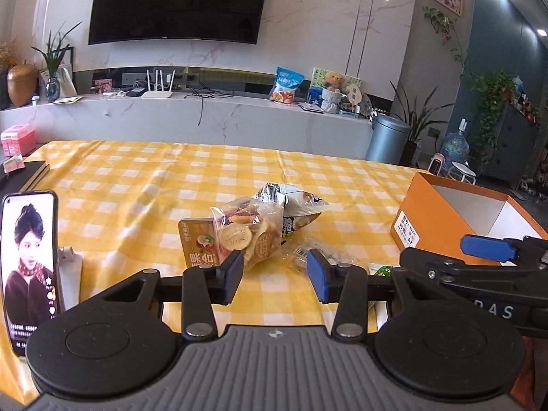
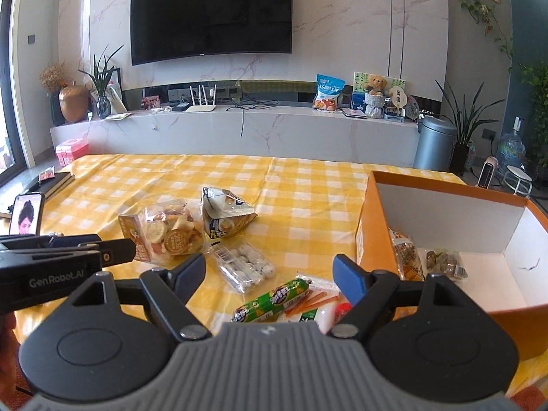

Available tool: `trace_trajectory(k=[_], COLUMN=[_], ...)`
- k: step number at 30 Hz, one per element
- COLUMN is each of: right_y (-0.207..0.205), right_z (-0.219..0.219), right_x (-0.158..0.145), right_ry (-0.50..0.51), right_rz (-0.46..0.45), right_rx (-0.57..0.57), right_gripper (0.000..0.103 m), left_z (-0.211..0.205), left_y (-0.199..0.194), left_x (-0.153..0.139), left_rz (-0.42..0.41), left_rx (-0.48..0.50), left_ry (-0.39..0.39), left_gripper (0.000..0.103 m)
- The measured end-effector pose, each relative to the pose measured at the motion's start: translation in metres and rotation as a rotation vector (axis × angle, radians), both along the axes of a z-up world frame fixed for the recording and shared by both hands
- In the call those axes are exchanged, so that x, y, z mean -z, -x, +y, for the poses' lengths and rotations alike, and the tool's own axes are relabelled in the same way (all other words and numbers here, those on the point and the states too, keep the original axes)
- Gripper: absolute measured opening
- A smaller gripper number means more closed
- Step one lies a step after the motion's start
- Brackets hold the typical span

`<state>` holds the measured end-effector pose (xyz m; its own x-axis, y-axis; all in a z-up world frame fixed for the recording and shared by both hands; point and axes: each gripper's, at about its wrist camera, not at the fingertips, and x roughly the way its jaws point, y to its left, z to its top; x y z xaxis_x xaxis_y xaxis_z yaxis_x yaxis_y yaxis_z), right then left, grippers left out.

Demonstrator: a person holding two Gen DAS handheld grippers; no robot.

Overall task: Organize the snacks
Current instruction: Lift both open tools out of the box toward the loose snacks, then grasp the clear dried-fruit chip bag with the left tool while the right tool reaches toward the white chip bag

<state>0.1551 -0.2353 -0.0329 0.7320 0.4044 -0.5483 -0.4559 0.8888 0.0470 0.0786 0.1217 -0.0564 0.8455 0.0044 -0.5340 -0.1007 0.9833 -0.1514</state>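
Observation:
Snacks lie on the yellow checked table. A clear dried-fruit bag (image 1: 239, 236) (image 2: 171, 231), a grey triangular pack (image 1: 294, 210) (image 2: 224, 217) and a clear pack of white candies (image 2: 245, 267) (image 1: 318, 255) sit mid-table. A green sausage (image 2: 272, 299) and an orange-striped packet (image 2: 316, 299) lie nearest. The orange box (image 2: 445, 191) (image 1: 441, 219) on the right holds two snack packs (image 2: 406, 255). My left gripper (image 1: 275, 270) is open and empty, just short of the dried-fruit bag. My right gripper (image 2: 270, 274) is open and empty above the sausage.
A phone (image 1: 29, 267) (image 2: 25, 214) stands on a holder at the table's left. Dark notebooks (image 1: 32, 173) lie at the far left. Behind the table are a marble TV bench (image 2: 239, 126), a grey bin (image 2: 433, 144) and plants.

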Motion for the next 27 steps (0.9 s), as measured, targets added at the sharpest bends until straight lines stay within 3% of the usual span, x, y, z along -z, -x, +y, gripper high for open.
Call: trace_trajectory(k=[4,6,8,12,21,27], right_y=[-0.019,-0.028,-0.038,-0.053,-0.087,-0.105], right_z=[0.009,0.012,0.017,0.026,0.041,0.053], right_x=[0.001,0.001,0.001,0.008,0.027,0.029], right_ry=[-0.004,-0.012,-0.011,-0.009,-0.008,-0.006], right_rz=[0.011,0.020,0.030,0.054,0.143,0.141], right_rx=[-0.001,-0.007,-0.015,-0.026,-0.026,-0.024], right_gripper=[0.079,0.078,0.078,0.078,0.082,0.084], left_z=[0.003,0.003,0.004,0.006,0.017,0.019], left_y=[-0.016,-0.024,-0.030,-0.047,-0.082,-0.097], left_x=[0.001,0.003,0.006,0.009,0.027,0.040], left_rz=[0.009,0.009,-0.010,-0.020,0.062,0.116], left_rx=[0.015,0.030,0.042,0.072,0.147,0.207], left_ry=[-0.047,-0.102,-0.147,-0.201,-0.233,-0.270], left_gripper=[0.050,0.058,0.077,0.089,0.093,0.093])
